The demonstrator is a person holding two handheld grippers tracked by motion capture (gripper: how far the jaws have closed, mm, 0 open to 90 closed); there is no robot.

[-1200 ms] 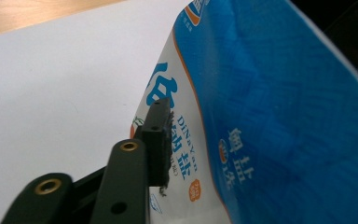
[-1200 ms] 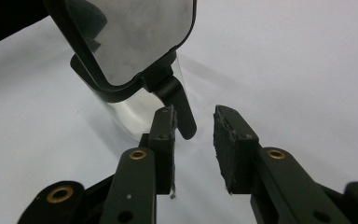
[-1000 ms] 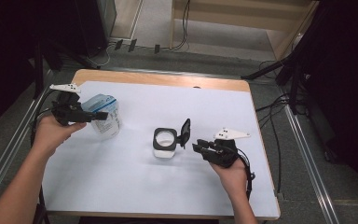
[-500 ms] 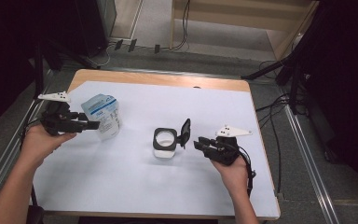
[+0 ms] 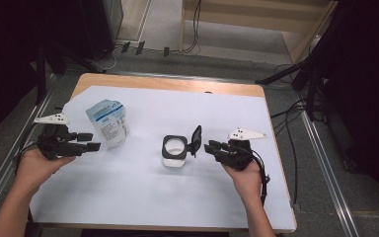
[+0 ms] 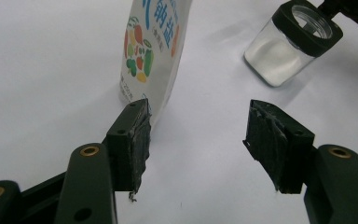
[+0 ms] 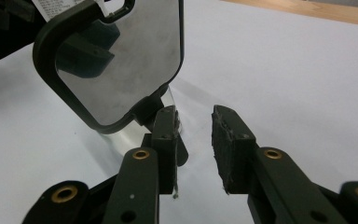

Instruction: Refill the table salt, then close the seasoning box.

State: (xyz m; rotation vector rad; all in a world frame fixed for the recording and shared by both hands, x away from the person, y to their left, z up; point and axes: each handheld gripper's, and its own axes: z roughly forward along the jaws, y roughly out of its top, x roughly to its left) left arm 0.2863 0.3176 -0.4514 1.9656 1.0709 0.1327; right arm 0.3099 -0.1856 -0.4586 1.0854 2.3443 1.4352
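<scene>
A white and blue pouch (image 5: 108,123) with printed vegetables (image 6: 154,46) stands upright at the left of the white table cover. My left gripper (image 5: 93,141) sits just left of it and apart from it. Its jaws have just been opening and are open, with nothing between them (image 6: 200,135). A clear square jar (image 5: 174,150) holding white powder (image 6: 279,56) stands mid-table, its black hinged lid (image 5: 196,140) flipped up. My right gripper (image 5: 210,147) is right of the jar, open by a narrow gap (image 7: 196,135) that has just shrunk a little. Its left jaw is beside the lid's (image 7: 116,60) hinge.
The white sheet (image 5: 143,197) covers most of the wooden table (image 5: 168,84). Metal rails (image 5: 325,163) run along both sides of the table. Cables lie on the floor beyond the far edge.
My left gripper has let go of the pouch and drawn back to the left and toward the person. The pouch stays standing. The right gripper has hardly moved.
</scene>
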